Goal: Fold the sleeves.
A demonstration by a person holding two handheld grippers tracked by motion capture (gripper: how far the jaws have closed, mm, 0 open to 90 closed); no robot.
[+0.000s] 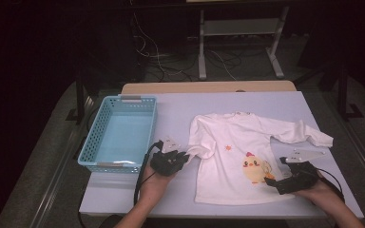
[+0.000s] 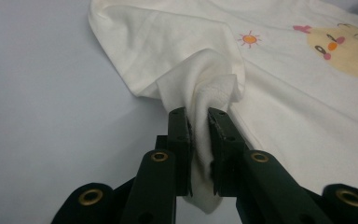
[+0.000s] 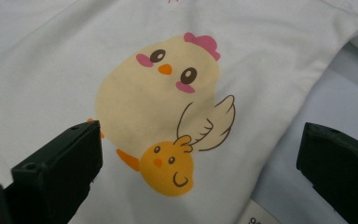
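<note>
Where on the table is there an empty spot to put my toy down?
The bare table between the blue basket and the white shirt is free, and so is the strip behind the shirt's collar. The basket itself holds nothing. The front is crowded: the left tool pinches the shirt's sleeve and the right tool sits open over the hem.

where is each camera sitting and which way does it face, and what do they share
High view: above the person's side, facing forward and down on the table, basket and shirt; forearms enter from below.
Left gripper view: on the left hand-held gripper, jaws shut on the sleeve.
Right gripper view: on the right hand-held gripper, jaws open over the chick print.
All share the shirt.
</note>
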